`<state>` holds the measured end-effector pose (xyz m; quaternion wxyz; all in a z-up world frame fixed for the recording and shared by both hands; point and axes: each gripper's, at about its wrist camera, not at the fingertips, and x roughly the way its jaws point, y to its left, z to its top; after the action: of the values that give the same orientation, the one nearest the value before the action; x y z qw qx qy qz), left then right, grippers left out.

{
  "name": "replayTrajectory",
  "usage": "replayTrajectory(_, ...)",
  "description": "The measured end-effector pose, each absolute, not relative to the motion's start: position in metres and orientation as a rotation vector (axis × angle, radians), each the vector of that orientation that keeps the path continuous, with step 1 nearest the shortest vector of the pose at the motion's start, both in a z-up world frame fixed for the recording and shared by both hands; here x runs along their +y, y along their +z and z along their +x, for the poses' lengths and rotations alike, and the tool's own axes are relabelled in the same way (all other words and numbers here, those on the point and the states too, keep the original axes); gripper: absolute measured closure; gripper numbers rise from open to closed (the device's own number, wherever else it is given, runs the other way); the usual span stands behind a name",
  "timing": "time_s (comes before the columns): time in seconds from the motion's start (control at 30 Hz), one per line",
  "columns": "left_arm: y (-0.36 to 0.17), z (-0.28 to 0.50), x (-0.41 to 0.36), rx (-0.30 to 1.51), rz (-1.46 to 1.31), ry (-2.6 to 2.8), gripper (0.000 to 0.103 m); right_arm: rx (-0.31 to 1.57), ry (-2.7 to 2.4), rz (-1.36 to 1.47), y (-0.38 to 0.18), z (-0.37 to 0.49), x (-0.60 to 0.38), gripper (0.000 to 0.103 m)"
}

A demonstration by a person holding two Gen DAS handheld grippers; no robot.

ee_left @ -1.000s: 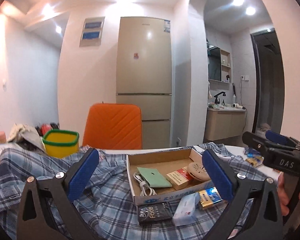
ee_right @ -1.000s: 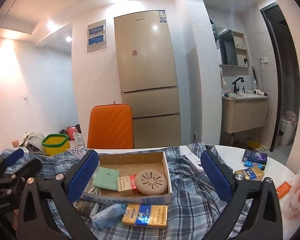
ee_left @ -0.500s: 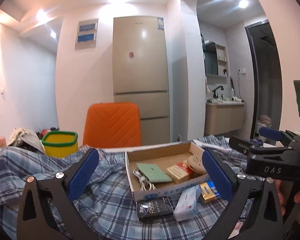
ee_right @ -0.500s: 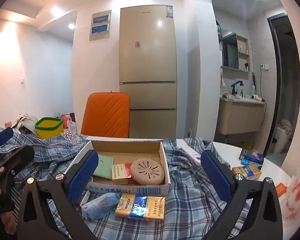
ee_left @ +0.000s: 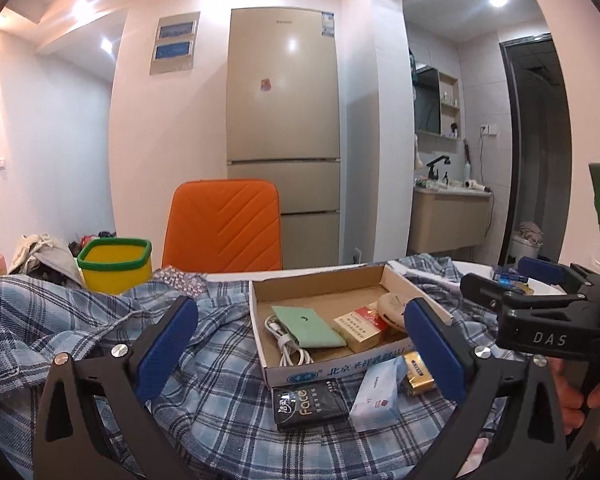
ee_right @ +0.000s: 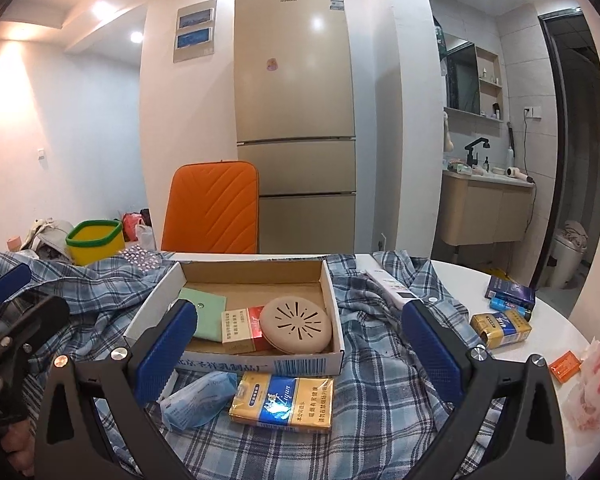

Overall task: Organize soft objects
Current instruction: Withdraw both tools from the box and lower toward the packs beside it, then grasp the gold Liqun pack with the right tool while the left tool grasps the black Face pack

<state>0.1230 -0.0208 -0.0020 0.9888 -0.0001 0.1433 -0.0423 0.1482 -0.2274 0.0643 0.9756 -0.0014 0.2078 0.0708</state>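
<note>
A tall beige three-door refrigerator [ee_right: 296,120] stands at twelve o'clock, an orange quilted chair back [ee_right: 212,208] just before it. At ten o'clock sits a yellow square tub with a green rim [ee_right: 95,240]. A beige vanity cabinet [ee_right: 486,212] stands at two o'clock.

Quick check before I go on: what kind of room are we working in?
Probably a small flat's dining corner: a tall fridge, an orange chair at the table, and a washbasin alcove off to the right.
</note>
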Motion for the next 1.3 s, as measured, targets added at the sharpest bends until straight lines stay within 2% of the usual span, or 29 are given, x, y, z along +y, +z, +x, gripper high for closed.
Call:
replayTrajectory(0.23,-0.012,0.143,-0.009,0.404,-0.057,-0.081,0.0,0.7,0.185,0.05,0.043,0.184,-0.227,0.0)
replayTrajectory(0.57,-0.018,0.15,-0.013,0.45,-0.043,-0.101,0.0,1.061,0.17,0.054,-0.008,0.227,-0.221,0.0)
replayTrajectory(1.2,-0.018,0.152,-0.016,0.466,-0.028,-0.118,0.0,1.148,0.138,-0.014,-0.032,0.249,-0.205,0.001)
replayTrajectory(1.3,-0.018,0.153,-0.015,0.471,-0.03,-0.116,0.0,1.151,0.137,-0.016,-0.034,0.25,-0.205,0.008)
